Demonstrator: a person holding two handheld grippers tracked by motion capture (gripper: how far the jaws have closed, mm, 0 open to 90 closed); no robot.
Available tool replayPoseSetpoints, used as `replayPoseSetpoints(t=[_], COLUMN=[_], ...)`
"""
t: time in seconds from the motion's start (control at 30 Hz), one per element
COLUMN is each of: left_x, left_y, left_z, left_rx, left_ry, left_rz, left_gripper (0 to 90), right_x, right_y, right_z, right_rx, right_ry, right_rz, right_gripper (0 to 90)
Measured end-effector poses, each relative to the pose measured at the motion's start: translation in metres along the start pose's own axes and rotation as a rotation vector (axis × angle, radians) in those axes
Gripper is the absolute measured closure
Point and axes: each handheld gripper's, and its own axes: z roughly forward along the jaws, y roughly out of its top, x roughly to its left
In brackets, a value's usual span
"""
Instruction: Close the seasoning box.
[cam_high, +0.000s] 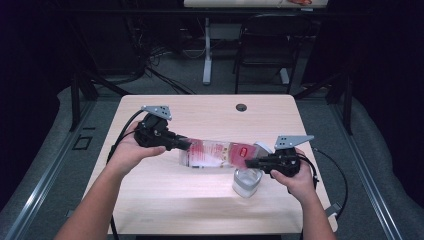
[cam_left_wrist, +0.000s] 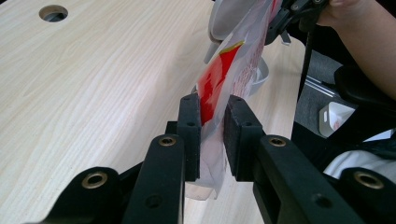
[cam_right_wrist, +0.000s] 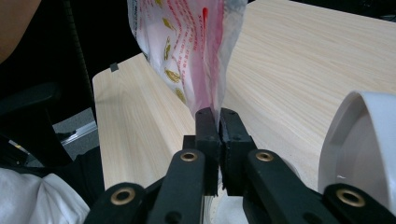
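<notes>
Pale wood-grain table (cam_high: 165, 200) stands on a grey floor, with a black chair (cam_high: 262, 47) and a white desk leg (cam_high: 207, 50) beyond its far edge. A round cable hole (cam_high: 241, 107) sits near that far edge.

Left gripper (cam_high: 186, 144): held in the person's left hand (cam_high: 131, 150). Its jaws are clamped on one end of a clear plastic bag with red print (cam_high: 215, 154). In the left gripper view the bag (cam_left_wrist: 219, 88) passes between the two black pads (cam_left_wrist: 189, 135), which press on it from both sides; a loose fold of film hangs below them toward the table.

Right gripper (cam_high: 248, 163): held in the person's right hand (cam_high: 295, 175). Its jaws are pinched almost flat together on the opposite end of the bag. In the right gripper view the thin edge of the bag (cam_right_wrist: 187, 51) is caught between the fingertips (cam_right_wrist: 207, 126), and the bag rises up and away from them.

Bag position: stretched between the two sets of fingers, clear of the table surface, roughly level.

White container (cam_high: 247, 183): it stands on the table directly under the right gripper's fingers, just below the bag's right end. In the right gripper view its rounded white wall (cam_right_wrist: 364, 149) lies just to one side of the jaws.

A grey three-cornered plate tops each gripper, and a black cable trails from each.
</notes>
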Motion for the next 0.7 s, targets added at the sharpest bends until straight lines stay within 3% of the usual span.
replayPoseSetpoints(t=[0.13,0.2,0.23,0.3,0.7], left_x=[0.0,0.002,0.001,0.003,0.008], left_y=[-0.001,-0.003,-0.004,-0.006,-0.023], left_z=[0.0,0.001,0.001,0.002,0.008], left_rx=[0.008,-0.007,0.006,-0.001,0.004], left_ry=[0.001,-0.021,0.003,-0.023,-0.026], left_rz=[0.003,-0.003,-0.001,-0.001,-0.021], left_gripper=[77.6,77.5,77.4,77.3,76.3], right_x=[0.001,0.002,0.002,0.003,0.009], right_y=[0.001,0.001,0.001,0.002,0.008], right_z=[0.0,0.0,0.0,0.0,-0.003], right_rx=[-0.003,-0.003,-0.003,-0.009,-0.037], right_ry=[-0.01,-0.014,-0.016,-0.016,-0.034], right_rz=[-0.003,-0.009,-0.011,-0.008,-0.019], right_gripper=[89.4,89.7,89.9,90.0,90.0])
